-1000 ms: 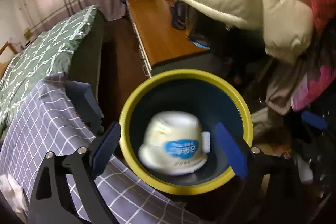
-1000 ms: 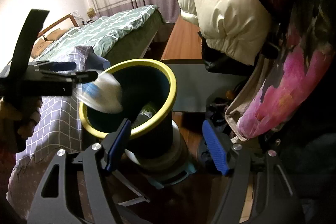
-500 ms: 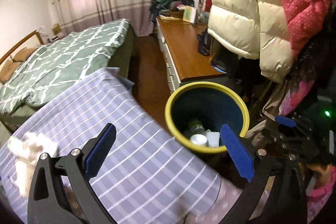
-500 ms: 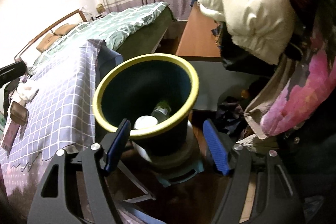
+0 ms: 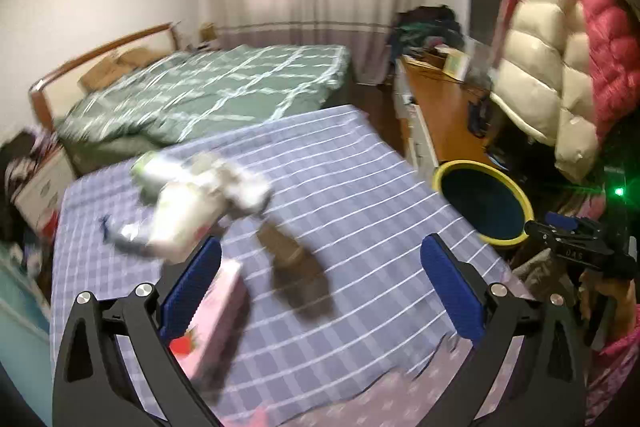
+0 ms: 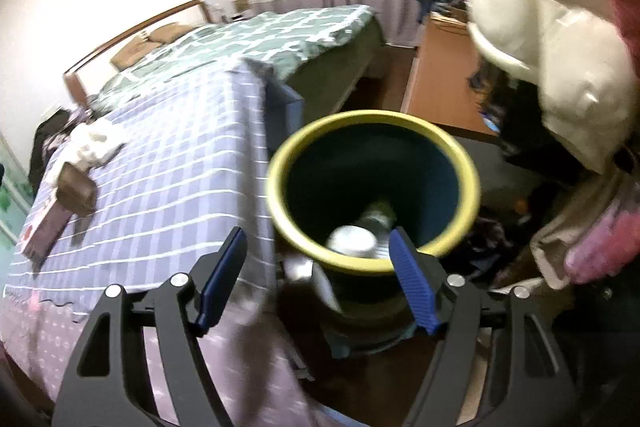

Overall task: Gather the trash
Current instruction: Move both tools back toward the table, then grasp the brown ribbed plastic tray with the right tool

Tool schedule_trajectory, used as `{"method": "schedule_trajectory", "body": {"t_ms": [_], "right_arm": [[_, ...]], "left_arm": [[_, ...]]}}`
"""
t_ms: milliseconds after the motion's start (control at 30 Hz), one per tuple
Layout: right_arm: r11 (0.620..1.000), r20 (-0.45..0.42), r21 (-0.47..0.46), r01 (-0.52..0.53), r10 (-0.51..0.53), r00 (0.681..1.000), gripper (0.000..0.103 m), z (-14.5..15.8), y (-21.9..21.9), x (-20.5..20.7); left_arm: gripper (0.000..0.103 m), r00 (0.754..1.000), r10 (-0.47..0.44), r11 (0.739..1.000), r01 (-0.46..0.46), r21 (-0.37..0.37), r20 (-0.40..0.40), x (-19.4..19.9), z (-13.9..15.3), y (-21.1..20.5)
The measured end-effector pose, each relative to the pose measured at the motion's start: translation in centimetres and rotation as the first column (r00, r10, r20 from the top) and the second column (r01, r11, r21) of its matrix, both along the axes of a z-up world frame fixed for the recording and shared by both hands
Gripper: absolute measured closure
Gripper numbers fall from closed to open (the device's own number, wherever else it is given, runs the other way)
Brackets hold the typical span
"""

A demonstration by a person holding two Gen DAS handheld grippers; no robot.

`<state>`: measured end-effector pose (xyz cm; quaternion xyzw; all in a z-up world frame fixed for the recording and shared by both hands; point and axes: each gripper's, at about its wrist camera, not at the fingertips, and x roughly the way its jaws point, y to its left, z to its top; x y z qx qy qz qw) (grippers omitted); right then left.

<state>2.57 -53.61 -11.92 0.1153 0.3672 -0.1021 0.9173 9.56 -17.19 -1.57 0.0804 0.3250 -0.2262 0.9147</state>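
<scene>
Hovering over the checked counter (image 5: 360, 195), the left hand-held gripper (image 5: 320, 283) has its jaws spread wide after opening, nothing between them. Blurred white trash (image 5: 192, 203) lies just ahead beside a pink box (image 5: 212, 323). The right hand-held gripper (image 6: 318, 277) gapes empty before the yellow-rimmed bin (image 6: 448, 147), trash inside.

The left wrist view looks down across the checked tabletop (image 5: 360, 187) towards the bed (image 5: 208, 95), the bin (image 5: 484, 203) far right. The right wrist view sits close above that bin (image 6: 372, 187). The 2 views share tabletop, bed, bin.
</scene>
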Motion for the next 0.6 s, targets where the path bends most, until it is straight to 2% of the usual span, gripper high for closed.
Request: {"method": "schedule_trajectory", "body": {"t_ms": [133,267,467,600], "right_arm": [[0.995,0.0,-0.009,-0.099,0.099,0.995,0.033,0.5,3.6,2.5],[0.975,0.004,0.006,-0.221,0.221,0.975,0.033,1.1,7.9,5.3],[0.911,0.009,0.041,-0.41,0.41,0.912,0.033,1.6,15.2,9.4],[0.868,0.001,0.013,-0.497,0.497,0.868,0.033,1.8,19.7,11.7]], "left_arm": [[0.005,0.995,0.094,0.996,-0.094,-0.001,-0.015,-0.8,-0.7,4.7],[0.005,0.984,0.178,0.984,-0.179,-0.002,-0.026,-1.3,-1.7,8.8],[0.005,0.967,0.252,0.967,-0.253,-0.013,-0.043,-1.5,-2.8,12.6],[0.005,0.963,0.263,0.964,-0.265,-0.019,-0.058,-1.3,-3.5,13.5]]}}
